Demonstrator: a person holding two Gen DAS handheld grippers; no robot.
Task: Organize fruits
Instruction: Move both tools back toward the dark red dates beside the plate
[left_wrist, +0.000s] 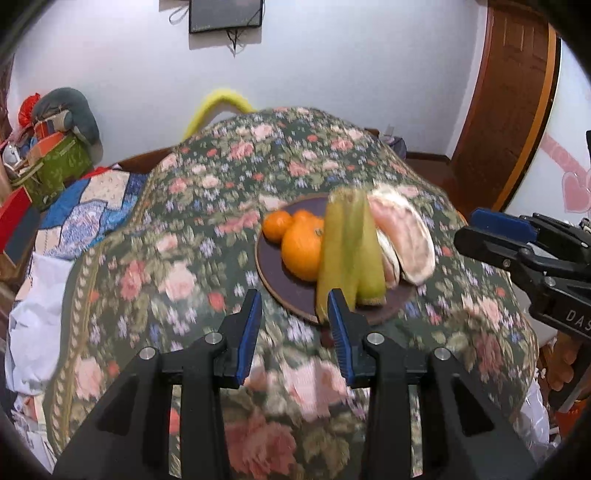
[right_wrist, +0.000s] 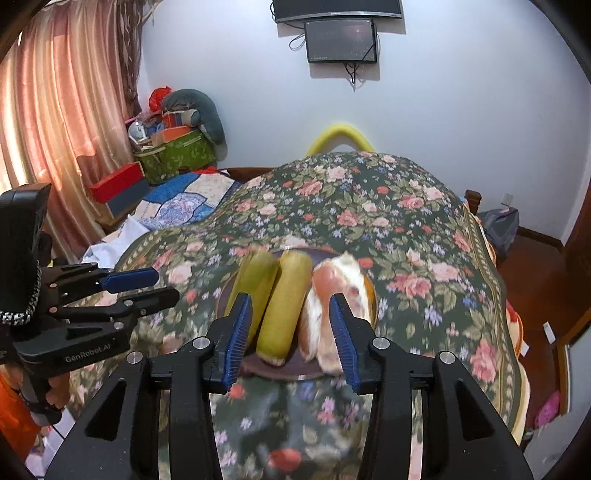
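Both grippers, left (left_wrist: 293, 314) and right (right_wrist: 290, 319), part-open and empty above plate (left_wrist: 269, 280); peeled pomelo (right_wrist: 332, 310) looks soft, tearable, best pinched gently across its thick middle.

Fruit count on one plate, floral cloth

One dark round plate (left_wrist: 271, 280). Oranges: three, one big (left_wrist: 301, 249), two small behind it (left_wrist: 277, 225) (left_wrist: 303, 215). Green-yellow melon wedges: left wrist view blurred, looks like two or three (left_wrist: 347, 254); right wrist view shows two clearly (right_wrist: 286, 306) (right_wrist: 258, 280). Peeled pomelo segments: about two (left_wrist: 404, 236), edges blurred. Two grippers, left (left_wrist: 293, 314) and right (right_wrist: 290, 317). Two wall screens (right_wrist: 340, 40).
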